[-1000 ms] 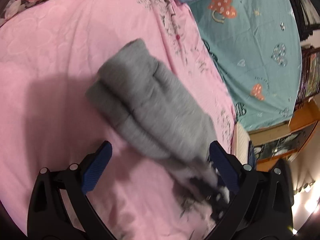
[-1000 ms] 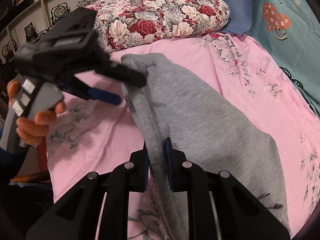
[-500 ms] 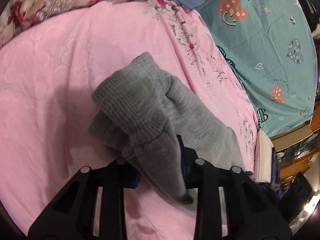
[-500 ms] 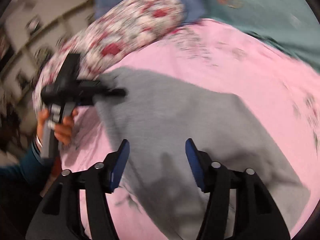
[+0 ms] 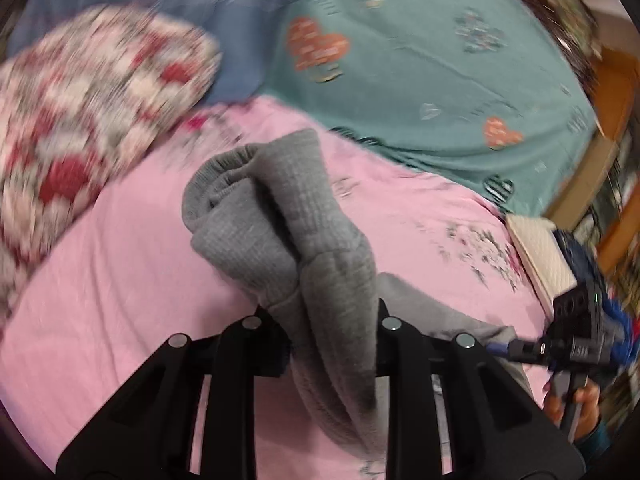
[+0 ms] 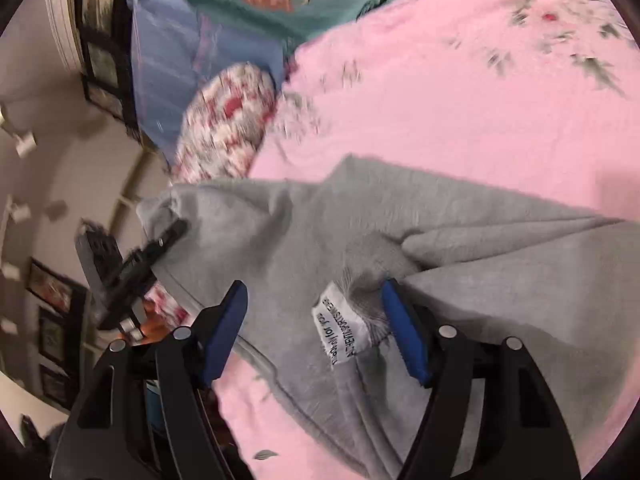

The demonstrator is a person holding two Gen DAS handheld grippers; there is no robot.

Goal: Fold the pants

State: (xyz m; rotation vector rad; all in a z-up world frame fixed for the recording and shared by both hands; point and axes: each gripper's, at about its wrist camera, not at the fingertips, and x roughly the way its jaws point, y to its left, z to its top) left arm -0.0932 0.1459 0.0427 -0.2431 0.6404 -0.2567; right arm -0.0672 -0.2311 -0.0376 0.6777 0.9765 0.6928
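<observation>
The gray pants (image 5: 280, 216) lie on the pink sheet (image 5: 120, 280), below the flowered pillow (image 5: 92, 96). The left gripper (image 5: 332, 344) is clamped on a bunched fold of them. The right gripper (image 6: 316, 328) stands wide apart over the white label (image 6: 342, 330), apparently gripping nothing.

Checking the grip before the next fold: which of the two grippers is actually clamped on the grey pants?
The left gripper: its fingers are shut on a bunched end of the grey pants. The right gripper is open over the fabric.
</observation>
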